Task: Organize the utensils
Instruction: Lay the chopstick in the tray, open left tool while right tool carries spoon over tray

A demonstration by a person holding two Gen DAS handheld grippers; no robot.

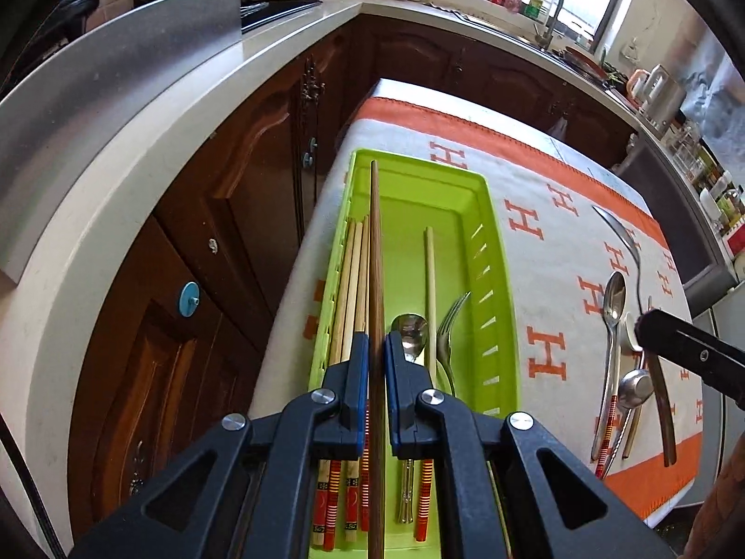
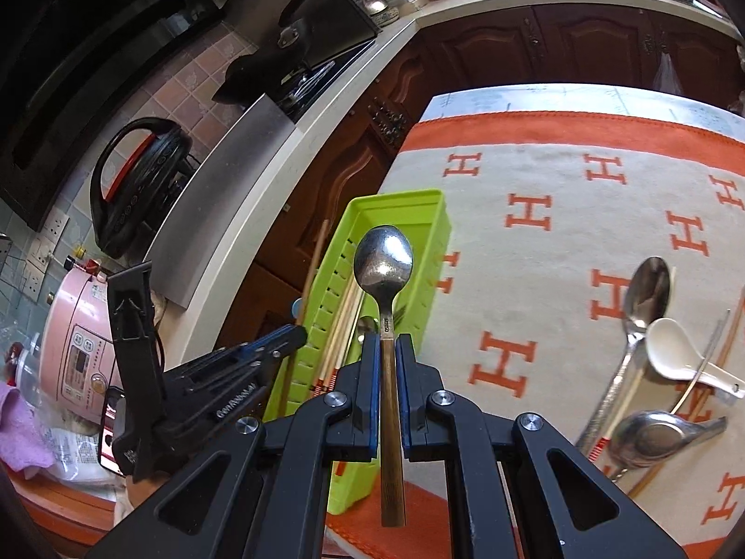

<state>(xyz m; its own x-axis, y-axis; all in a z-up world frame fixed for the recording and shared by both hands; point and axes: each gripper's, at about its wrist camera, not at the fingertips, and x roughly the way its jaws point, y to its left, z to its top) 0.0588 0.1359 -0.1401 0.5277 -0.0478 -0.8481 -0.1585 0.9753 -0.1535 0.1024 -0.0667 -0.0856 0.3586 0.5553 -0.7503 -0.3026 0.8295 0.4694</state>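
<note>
My left gripper (image 1: 376, 340) is shut on a dark wooden chopstick (image 1: 375, 242), held lengthwise above the green utensil tray (image 1: 493, 251). Inside the tray lie several pale chopsticks (image 1: 351, 279), a single chopstick (image 1: 430, 289), a spoon (image 1: 409, 328) and a fork (image 1: 451, 321). My right gripper (image 2: 388, 342) is shut on the wooden handle of a metal spoon (image 2: 383, 256), bowl pointing away, hovering near the tray (image 2: 419, 214). Loose utensils (image 1: 624, 354) remain on the cloth at the right: a steel spoon (image 2: 645, 293), a white ceramic spoon (image 2: 670, 349) and a steel ladle (image 2: 652, 435).
The tray sits at the left edge of a table covered by an orange and white cloth (image 2: 558, 177). Dark wooden cabinets (image 1: 233, 214) and a white countertop (image 1: 116, 195) stand beyond that edge. A pink rice cooker (image 2: 79, 349) stands at the left of the right wrist view.
</note>
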